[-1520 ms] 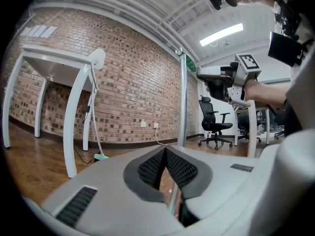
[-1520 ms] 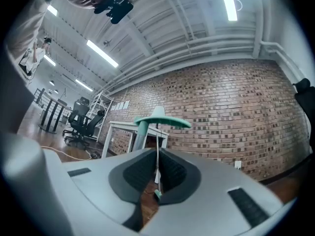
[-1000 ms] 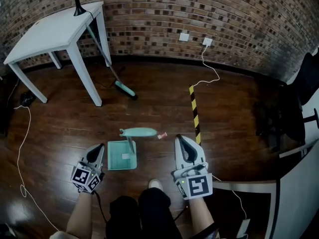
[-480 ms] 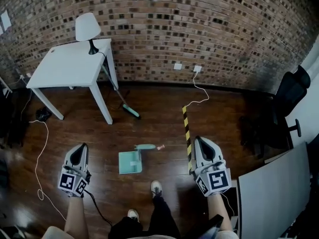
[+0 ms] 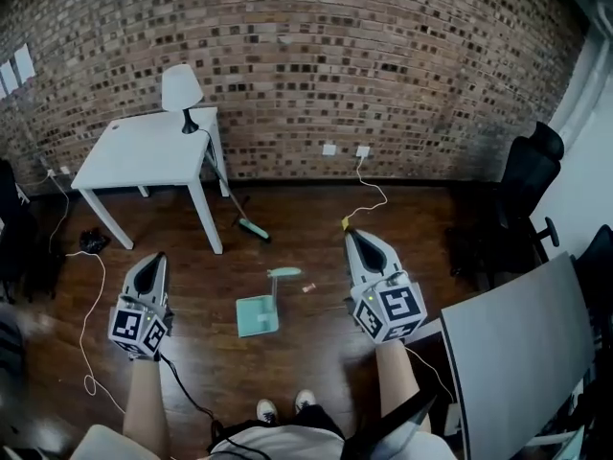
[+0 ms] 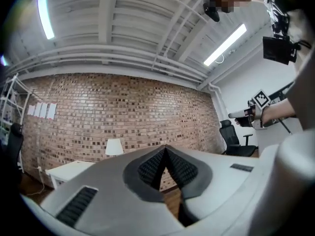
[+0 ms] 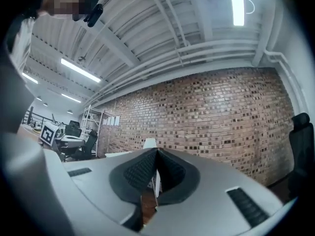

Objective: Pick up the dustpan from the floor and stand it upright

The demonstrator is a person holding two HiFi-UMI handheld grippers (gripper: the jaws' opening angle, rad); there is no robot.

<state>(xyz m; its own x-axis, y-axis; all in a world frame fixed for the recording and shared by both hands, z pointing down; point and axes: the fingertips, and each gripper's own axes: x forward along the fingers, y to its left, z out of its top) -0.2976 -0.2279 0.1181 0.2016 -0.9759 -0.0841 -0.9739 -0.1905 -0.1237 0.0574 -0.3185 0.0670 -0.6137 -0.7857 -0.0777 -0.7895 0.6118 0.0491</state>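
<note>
Left hand-held gripper (image 5: 150, 264), right hand-held gripper (image 5: 357, 241): both clenched, empty. Dustpan (image 5: 257, 316): on floor between them, roughly midway, well below both; handle seemingly upright.

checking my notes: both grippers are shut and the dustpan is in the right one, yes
Not quite. Both are shut, but the dustpan is on the floor, not in the right gripper, whose jaws close on nothing. The head view shows it there, between that one and the left gripper.
</note>
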